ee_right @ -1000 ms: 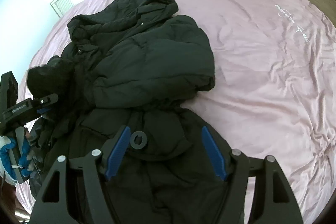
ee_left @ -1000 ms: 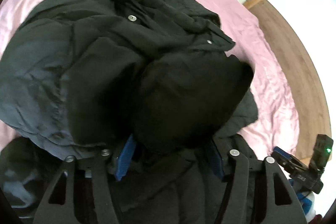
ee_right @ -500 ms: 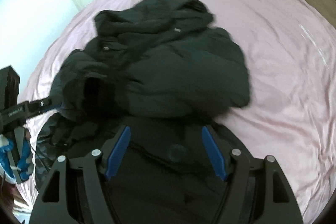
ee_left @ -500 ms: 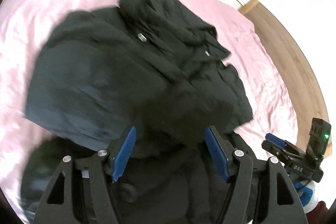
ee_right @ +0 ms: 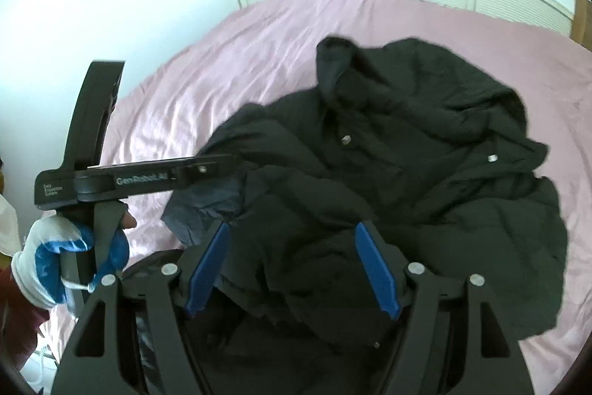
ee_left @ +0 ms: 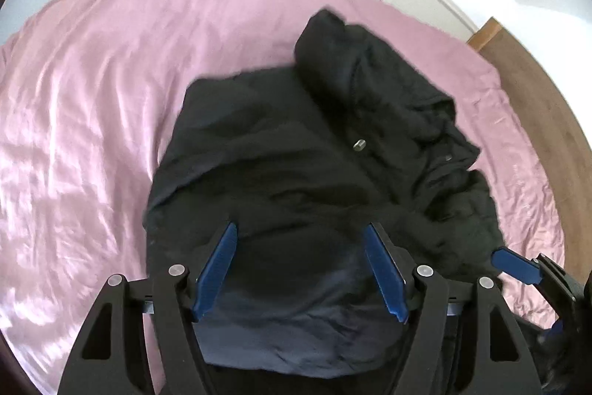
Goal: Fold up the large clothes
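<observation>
The left tongs [ee_left: 299, 243] are gaping, jaws having just been widening, nothing pinched between them. The right tongs [ee_right: 292, 243] are likewise hanging released. Beneath both, the black coat [ee_left: 296, 150] is lying bunched on the pink bedsheet [ee_left: 92, 99].

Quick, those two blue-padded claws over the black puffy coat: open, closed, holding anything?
Left gripper: open, its jaws just widened, gripping nothing; black puffy coat lies below.
Right gripper: open, holding nothing.
</observation>
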Motion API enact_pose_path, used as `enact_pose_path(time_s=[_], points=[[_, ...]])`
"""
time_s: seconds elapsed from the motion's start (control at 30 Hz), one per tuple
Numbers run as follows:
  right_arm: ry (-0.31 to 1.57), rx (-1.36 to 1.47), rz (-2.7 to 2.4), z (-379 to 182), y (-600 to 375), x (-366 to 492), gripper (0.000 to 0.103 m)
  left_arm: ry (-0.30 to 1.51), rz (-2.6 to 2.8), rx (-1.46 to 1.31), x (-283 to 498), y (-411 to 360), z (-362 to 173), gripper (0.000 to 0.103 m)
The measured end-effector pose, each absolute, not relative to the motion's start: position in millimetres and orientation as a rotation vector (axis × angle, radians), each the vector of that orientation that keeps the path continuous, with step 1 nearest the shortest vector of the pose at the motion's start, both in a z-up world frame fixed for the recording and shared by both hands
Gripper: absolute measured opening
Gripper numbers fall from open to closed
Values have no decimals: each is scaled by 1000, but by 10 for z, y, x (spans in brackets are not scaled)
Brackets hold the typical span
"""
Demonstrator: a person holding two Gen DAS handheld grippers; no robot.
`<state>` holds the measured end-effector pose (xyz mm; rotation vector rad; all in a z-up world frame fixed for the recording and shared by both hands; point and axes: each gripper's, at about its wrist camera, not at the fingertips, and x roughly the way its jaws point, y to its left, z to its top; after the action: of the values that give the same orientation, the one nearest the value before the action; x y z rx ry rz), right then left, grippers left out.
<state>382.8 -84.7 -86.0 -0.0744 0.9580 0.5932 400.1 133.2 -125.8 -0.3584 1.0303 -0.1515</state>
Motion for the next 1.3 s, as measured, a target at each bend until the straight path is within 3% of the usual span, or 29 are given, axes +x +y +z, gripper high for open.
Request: enact_pose_path(time_s=[0.2,0.33,0.57,0.8,0.93,1.13,1.3], points=[[1095,-146,520,-1573,-845,3972,70,1100,-136,-339,3905,1314,-1831,71],[1146,-118,486,-1880,-1097,3987,70,1094,-130,-313,3875,1267,-1892,71],[1144,-146,482,-1688,-1314,3874,70,1028,-112,-246,3746,1224,-1496,72],[969,-191,563,-1146,-1015,3904,70,944,-79,-140,4054,1066,-1221,76],[957,-257,598,-1269,-661,4086,70,962,-55,-140,4281,1010,-1363,76],[1091,-297,561,-1868,-618,4265,73,1049,-38,-134,4385,1000,-1866,78],[1107,-277,547,-1825,-827,4211,73,1015,-10,-116,4223,980,-1750,76]])
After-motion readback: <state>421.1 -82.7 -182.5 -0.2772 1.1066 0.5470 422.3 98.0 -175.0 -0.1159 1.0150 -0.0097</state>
